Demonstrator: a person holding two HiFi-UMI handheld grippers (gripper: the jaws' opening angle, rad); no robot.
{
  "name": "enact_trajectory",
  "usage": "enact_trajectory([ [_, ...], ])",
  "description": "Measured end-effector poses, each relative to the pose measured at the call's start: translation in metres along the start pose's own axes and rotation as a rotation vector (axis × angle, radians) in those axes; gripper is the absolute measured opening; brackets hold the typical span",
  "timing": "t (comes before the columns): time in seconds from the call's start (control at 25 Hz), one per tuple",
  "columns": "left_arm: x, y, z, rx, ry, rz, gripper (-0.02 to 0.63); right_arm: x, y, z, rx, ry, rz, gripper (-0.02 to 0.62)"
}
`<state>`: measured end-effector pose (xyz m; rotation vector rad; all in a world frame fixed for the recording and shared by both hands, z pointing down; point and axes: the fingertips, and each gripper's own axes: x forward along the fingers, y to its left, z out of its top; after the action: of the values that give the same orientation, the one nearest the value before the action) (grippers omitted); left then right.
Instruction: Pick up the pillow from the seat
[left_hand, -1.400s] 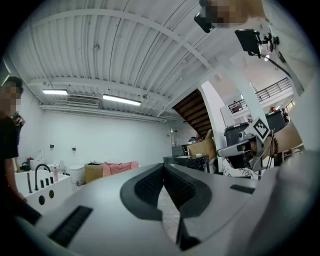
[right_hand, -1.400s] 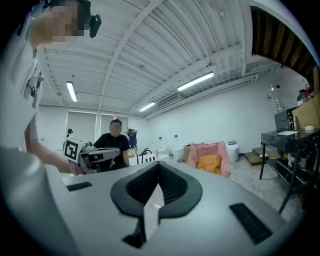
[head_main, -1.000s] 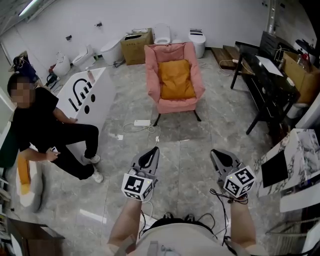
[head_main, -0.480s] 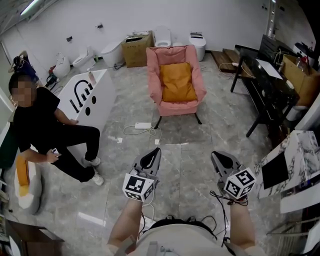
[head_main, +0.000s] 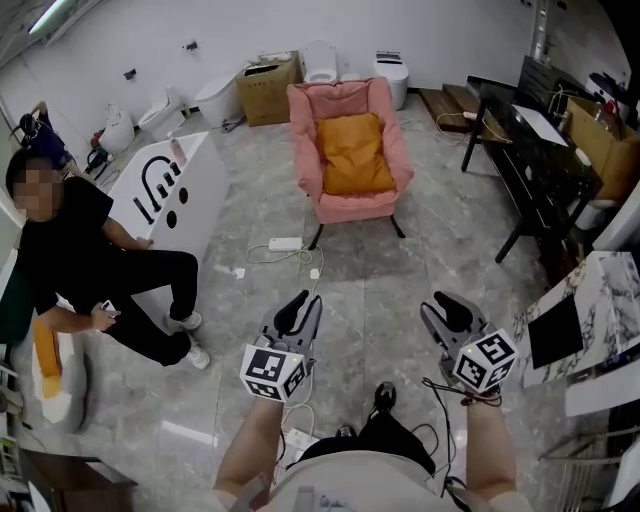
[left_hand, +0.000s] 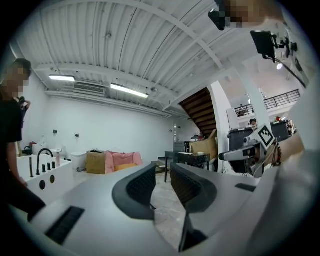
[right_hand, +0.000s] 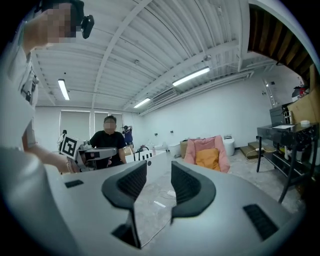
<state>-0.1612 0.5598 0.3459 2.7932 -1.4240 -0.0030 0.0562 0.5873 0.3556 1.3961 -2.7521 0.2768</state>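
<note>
An orange pillow (head_main: 352, 152) leans upright on the seat of a pink armchair (head_main: 305, 140) at the far middle of the room. Both grippers hang low in front of me, well short of the chair. My left gripper (head_main: 297, 312) points toward it, its jaws opening by a narrow gap with nothing between them. My right gripper (head_main: 452, 312) is also opening, a little wider, and is empty. In the left gripper view the left gripper (left_hand: 163, 182) points at the far pillow (left_hand: 126, 166). In the right gripper view the right gripper (right_hand: 159, 181) has the pillow (right_hand: 207, 158) to its right.
A person in black (head_main: 100, 270) crouches at the left by a white bathtub (head_main: 205, 175). A power strip (head_main: 284, 244) with cables lies on the floor before the chair. A black desk (head_main: 530, 170) and a marble-topped table (head_main: 590, 300) line the right. Boxes and toilets stand along the back wall.
Both grippers' jaws have parted from shut. A shoe has come into view below the grippers as I step forward; the chair sits slightly higher in the head view.
</note>
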Motion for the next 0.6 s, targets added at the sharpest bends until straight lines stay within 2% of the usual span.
enact_trajectory([
  [0.32,0.051,0.021,-0.016,-0.003,0.051,0.008,0.147,0.046,-0.045,-0.006,0.016,0.025,0.028,0.165],
  [0.6,0.124,0.042,-0.029,-0.040,0.108,0.027,0.179,0.092,-0.114,0.008,0.019,0.041,0.033,0.225],
])
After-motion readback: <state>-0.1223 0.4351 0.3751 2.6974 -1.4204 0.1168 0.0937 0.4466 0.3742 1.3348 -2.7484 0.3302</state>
